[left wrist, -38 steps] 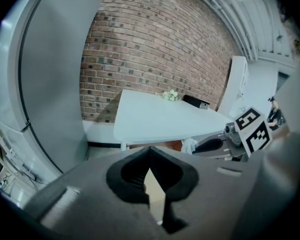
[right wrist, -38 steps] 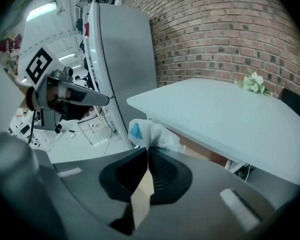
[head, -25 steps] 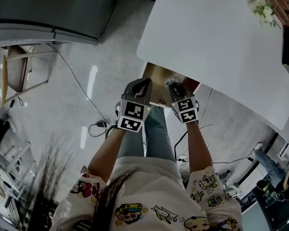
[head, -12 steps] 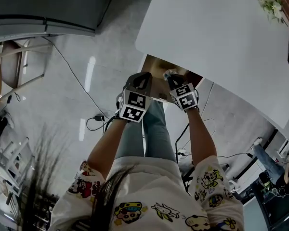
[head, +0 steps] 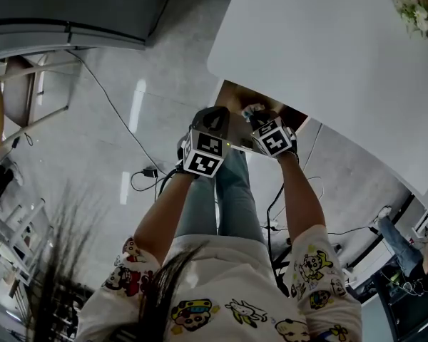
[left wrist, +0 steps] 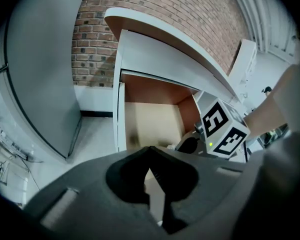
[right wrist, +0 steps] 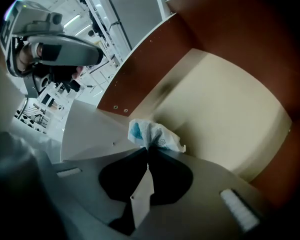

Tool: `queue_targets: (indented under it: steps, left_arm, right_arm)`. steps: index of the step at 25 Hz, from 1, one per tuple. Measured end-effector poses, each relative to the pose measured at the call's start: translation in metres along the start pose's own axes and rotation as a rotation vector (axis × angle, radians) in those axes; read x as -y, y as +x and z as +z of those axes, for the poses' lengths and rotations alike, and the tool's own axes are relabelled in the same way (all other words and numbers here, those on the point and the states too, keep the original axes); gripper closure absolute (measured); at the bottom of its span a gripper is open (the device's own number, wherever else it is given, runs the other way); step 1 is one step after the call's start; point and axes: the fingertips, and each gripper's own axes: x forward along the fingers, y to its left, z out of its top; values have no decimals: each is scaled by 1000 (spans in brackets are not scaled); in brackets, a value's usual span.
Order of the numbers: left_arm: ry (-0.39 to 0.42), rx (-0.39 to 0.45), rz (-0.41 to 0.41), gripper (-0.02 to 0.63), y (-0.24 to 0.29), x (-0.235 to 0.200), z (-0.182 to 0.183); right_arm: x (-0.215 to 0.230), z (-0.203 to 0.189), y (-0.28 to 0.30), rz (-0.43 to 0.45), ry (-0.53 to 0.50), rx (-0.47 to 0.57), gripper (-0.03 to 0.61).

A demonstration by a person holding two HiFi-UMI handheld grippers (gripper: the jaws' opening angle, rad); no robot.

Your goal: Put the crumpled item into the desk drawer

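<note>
Both arms reach forward — right gripper [right wrist: 147, 147] fingers pinch the crumpled item [right wrist: 152, 134] over the drawer [right wrist: 230, 109], left gripper [left wrist: 150, 150] fingers together.

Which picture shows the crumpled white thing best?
The right gripper view: the crumpled item sits large, pinched by the right gripper over the drawer. The head view shows only a white speck; the left gripper view doesn't clearly show it.

Your crumpled white plastic wrapper with blue print [right wrist: 152, 134] is pinched in the closed jaw tips of your right gripper [right wrist: 147, 149], just over the open desk drawer [right wrist: 225, 104], reddish-brown walled, cream floored.
</note>
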Motion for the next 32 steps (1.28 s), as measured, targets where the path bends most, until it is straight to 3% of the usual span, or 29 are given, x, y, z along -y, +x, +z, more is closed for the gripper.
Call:
queue_targets:
  steps: [13, 23, 32]
  left_arm:
    - [15, -38, 2, 611, 7, -2, -11]
    - [3, -48, 8, 611, 6, -5, -16]
    - [7, -33, 18, 611, 1, -6, -6]
  right_arm:
    - [2, -23, 23, 53, 22, -134, 549]
    - [0, -20, 18, 97, 58, -100, 469]
    - [0, -21, 7, 84, 57, -103, 468]
